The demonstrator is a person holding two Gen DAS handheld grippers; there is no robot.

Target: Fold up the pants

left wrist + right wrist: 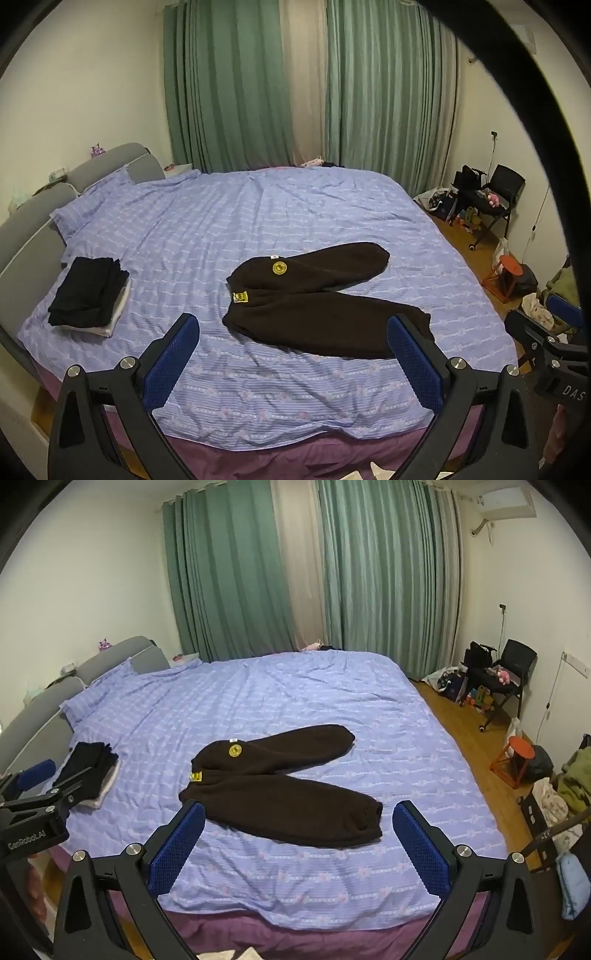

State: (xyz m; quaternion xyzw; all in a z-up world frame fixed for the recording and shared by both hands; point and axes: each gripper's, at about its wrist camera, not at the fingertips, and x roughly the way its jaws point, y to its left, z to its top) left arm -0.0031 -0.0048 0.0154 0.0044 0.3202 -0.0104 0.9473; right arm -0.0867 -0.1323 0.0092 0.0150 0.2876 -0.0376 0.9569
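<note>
Dark brown fleece pants (314, 295) lie spread on the blue bed cover (258, 229), waistband to the left with two yellow patches, the legs splayed apart to the right. They also show in the right wrist view (280, 786). My left gripper (293, 328) is open and empty, held above the bed's near edge, short of the pants. My right gripper (299, 812) is open and empty, also in front of the pants. The right gripper's body shows at the left wrist view's right edge (546, 354); the left gripper's body (33, 812) shows in the right wrist view.
A stack of folded dark clothes (88, 291) lies on the bed's left side near the grey headboard (33, 221). Green curtains (258, 85) hang behind. To the right are wooden floor, a black chair (498, 199) with clutter and a red stool (509, 273).
</note>
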